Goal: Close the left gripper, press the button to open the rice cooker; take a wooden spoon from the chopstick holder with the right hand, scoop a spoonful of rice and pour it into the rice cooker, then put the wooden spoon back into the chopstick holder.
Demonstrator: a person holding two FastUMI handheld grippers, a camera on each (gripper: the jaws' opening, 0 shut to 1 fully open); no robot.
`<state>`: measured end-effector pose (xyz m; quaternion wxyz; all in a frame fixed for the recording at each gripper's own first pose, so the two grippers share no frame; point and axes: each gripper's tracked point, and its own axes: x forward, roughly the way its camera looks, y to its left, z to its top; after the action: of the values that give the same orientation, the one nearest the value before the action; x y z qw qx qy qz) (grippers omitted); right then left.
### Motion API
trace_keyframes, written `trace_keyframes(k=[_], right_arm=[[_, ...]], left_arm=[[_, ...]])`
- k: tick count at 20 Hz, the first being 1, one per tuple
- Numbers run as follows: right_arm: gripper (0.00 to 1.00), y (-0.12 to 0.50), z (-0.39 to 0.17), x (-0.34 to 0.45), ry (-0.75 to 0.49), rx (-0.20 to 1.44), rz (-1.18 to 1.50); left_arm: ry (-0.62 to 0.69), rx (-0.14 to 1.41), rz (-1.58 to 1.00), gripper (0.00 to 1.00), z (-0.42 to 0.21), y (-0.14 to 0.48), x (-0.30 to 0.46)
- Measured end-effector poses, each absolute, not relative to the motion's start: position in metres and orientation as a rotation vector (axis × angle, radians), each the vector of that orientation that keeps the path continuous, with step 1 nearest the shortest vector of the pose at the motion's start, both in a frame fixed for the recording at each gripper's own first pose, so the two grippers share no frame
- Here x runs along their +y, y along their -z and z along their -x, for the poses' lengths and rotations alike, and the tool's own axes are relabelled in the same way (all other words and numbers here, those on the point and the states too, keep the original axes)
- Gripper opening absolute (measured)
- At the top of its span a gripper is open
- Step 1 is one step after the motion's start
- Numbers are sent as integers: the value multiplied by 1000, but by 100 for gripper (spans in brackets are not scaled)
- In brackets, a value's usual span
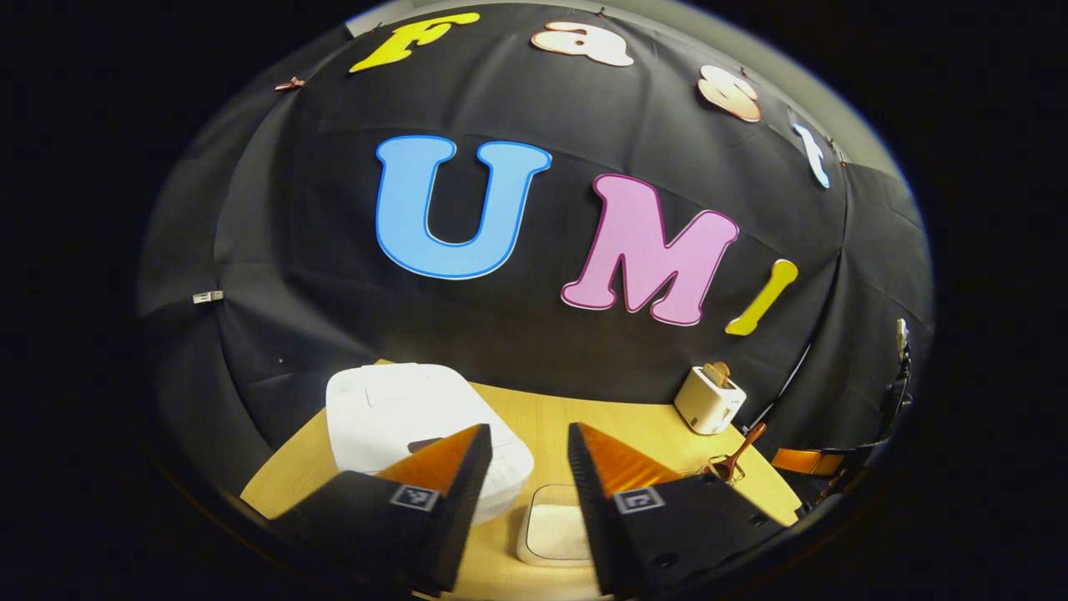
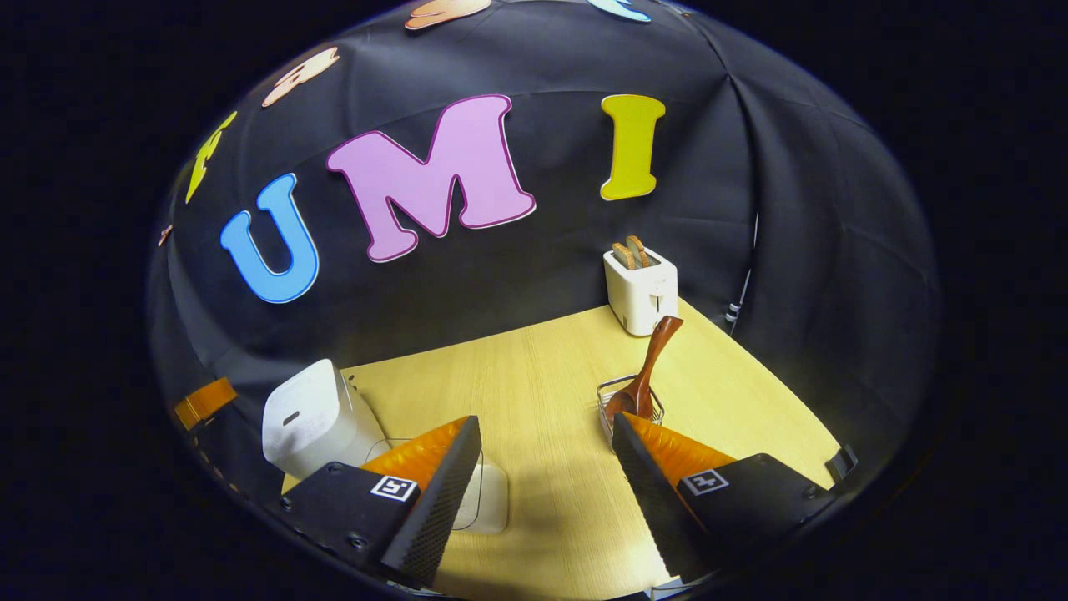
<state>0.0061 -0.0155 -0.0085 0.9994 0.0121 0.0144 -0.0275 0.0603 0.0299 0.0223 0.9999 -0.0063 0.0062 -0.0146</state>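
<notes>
Our left gripper [image 1: 530, 455] hangs above the tabletop [image 1: 584, 417] with its fingers apart and nothing between them. By the task they must come together before the button can be pressed, so we judge the first step not yet begun. The rice cooker [image 1: 400, 417] sits with its lid down toward the left edge of the tabletop, directly under and just ahead of the left-hand finger in the left gripper view. We cannot pick out the button itself from here; it may be on the part hidden by that finger. The left gripper is plainly the nearer one to the cooker, which in the right gripper view stands off to the far left [image 2: 313, 417].

Between the fingers, closer to us, lies the shallow container of rice [image 1: 555, 530], near the front edge.

Our right gripper [image 2: 542, 451] is also spread wide and empty. The wooden spoon [image 2: 647, 367] stands in the wire chopstick holder [image 2: 630, 401] just ahead of the right-hand finger, its long axis leaning up and away toward the back right corner. A toaster [image 2: 641, 288] with bread stands at the back edge.
</notes>
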Motion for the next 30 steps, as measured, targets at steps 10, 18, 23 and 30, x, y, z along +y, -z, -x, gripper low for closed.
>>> trace_keyframes(k=[10,18,23,30], right_arm=[[99,11,1,-36,120,36,-14],[98,25,12,-47,166,65,-23],[98,31,11,-43,159,81,-20],[99,33,7,-45,155,89,-28]], left_arm=[[-58,176,42,5,-127,5,106],[-117,335,57,5,-169,42,122],[-125,371,90,5,-177,55,126],[-143,396,110,6,-177,63,127]])
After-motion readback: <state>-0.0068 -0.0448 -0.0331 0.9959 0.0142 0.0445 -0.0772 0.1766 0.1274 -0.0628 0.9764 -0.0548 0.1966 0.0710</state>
